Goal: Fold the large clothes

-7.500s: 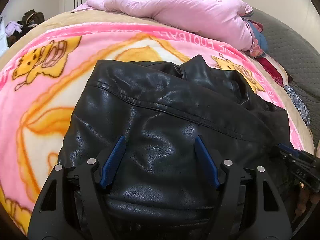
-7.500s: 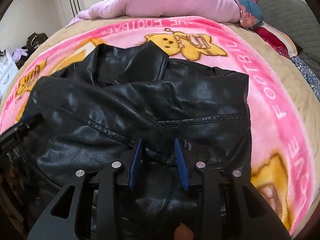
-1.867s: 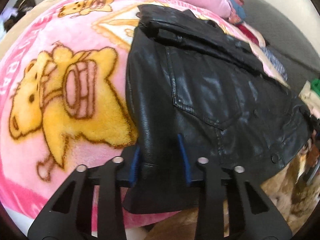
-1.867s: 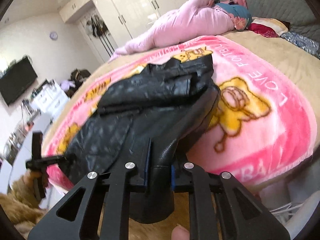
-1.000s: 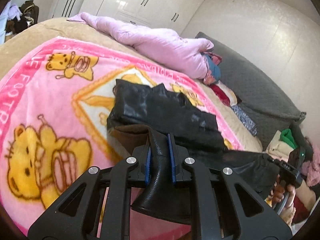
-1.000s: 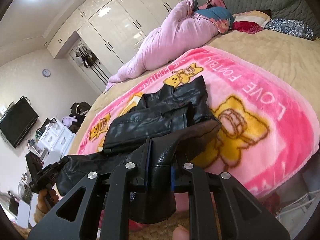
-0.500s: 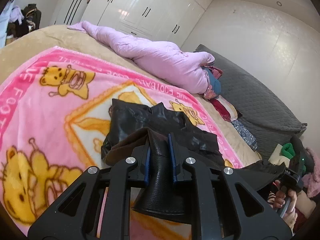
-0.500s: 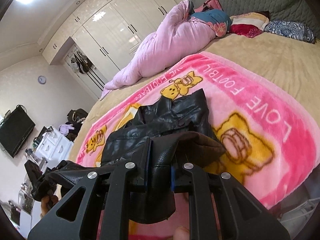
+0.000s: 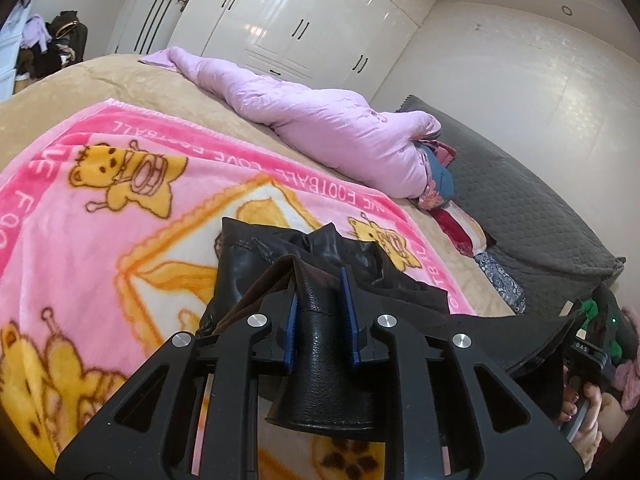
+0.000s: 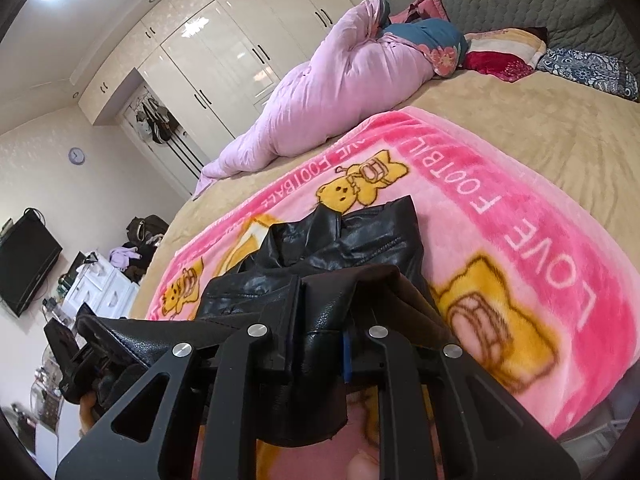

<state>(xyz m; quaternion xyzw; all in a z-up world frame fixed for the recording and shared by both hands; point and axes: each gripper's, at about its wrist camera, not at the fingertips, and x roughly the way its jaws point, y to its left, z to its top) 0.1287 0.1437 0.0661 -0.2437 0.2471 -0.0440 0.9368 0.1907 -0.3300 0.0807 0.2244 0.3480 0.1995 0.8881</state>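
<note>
A black leather jacket (image 9: 320, 252) lies on the pink cartoon blanket (image 9: 100, 220), its collar end resting there. Its near hem is lifted off the bed. My left gripper (image 9: 319, 312) is shut on one corner of the hem. My right gripper (image 10: 318, 320) is shut on the other corner; the jacket (image 10: 352, 236) stretches taut between them, brown lining showing underneath. The right gripper also shows at the right edge of the left wrist view (image 9: 584, 344), and the left gripper at the left edge of the right wrist view (image 10: 68, 344).
A rolled pink duvet (image 9: 320, 128) lies across the far side of the bed, with pillows (image 10: 504, 52) and a grey headboard (image 9: 540, 216) beyond. White wardrobes (image 9: 280, 20) line the back wall. A TV (image 10: 24, 264) and a cluttered dresser (image 10: 100, 284) stand to the left.
Both grippers have lifted the jacket's hem up and carried it forward over the part lying on the blanket. The folded-over part covers more of the jacket than before.
</note>
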